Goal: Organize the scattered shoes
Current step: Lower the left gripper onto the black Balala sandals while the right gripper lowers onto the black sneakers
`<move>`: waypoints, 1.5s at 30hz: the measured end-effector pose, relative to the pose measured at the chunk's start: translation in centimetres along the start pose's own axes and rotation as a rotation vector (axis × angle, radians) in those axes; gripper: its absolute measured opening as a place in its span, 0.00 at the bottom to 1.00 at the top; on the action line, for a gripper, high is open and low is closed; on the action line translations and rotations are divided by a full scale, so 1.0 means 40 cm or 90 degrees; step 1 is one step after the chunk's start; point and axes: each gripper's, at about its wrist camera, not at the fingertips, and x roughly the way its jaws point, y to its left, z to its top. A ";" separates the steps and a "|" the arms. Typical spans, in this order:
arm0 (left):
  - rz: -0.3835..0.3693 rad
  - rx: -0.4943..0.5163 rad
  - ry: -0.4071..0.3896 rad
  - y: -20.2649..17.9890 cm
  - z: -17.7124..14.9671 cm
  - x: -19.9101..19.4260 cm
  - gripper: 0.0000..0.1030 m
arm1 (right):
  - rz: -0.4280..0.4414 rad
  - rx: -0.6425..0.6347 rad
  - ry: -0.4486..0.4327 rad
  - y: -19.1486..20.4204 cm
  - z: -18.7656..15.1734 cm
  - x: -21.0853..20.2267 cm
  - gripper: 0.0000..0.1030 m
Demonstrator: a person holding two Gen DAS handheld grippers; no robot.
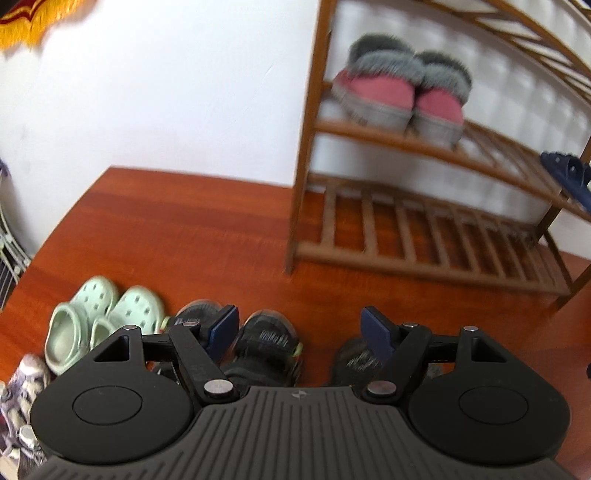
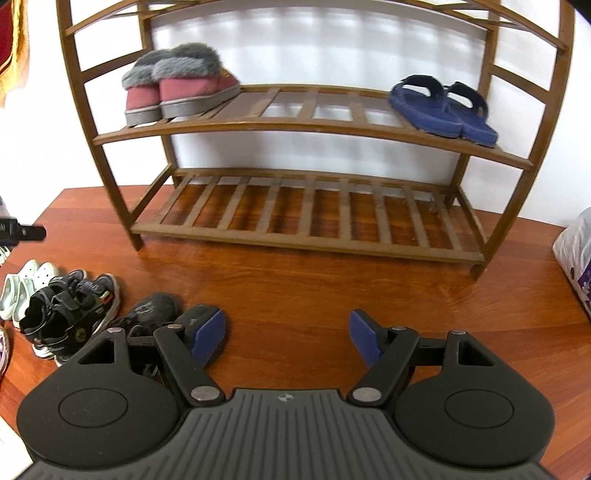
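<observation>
On the reddish wooden floor (image 2: 295, 288), at the far left, lies a patterned purple-and-white shoe (image 1: 22, 384), only partly in view; just beside it sits a pair of mint-green clogs (image 1: 96, 317), side by side; next come black sandals with strap fastenings (image 2: 70, 314), touching one another, and then a darker, scuffed black pair (image 2: 155, 310), of which the nearer shoe is half hidden behind the right hand-held gripper's left finger (image 2: 208, 330); all these scattered shoes lie left of the rack, well short of it. The left hand-held gripper (image 1: 299, 328) hangs above the black sandals with its blue pads wide apart and nothing between them; one sandal shows in the gap below. The right hand-held gripper (image 2: 288, 332) likewise stands wide open and empty, over bare floor in front of the rack. Further right stands a brown slatted shoe rack (image 2: 303, 225) against the white wall (image 1: 166, 92); its lowest shelf is bare; on the shelf above, pink slippers with grey fur cuffs (image 2: 177, 88) sit at the left end and navy flip-flops (image 2: 443, 107) at the right end, well apart; a patterned white bag (image 2: 576, 254) lies at the right edge; a red, gold-fringed cloth (image 1: 33, 22) hangs at upper left.
</observation>
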 end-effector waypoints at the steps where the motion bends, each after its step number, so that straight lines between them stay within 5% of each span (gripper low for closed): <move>1: 0.002 -0.001 0.007 0.014 -0.011 0.006 0.73 | 0.001 0.000 0.002 0.012 -0.003 0.003 0.77; 18: 0.010 0.012 0.108 0.176 -0.118 0.128 0.73 | 0.017 -0.003 0.050 0.208 -0.047 0.090 0.77; 38: -0.014 0.040 0.185 0.227 -0.160 0.276 0.72 | 0.022 0.029 0.093 0.357 -0.087 0.180 0.77; 45: -0.014 0.059 0.168 0.210 -0.172 0.311 0.53 | 0.031 0.044 0.112 0.384 -0.093 0.210 0.74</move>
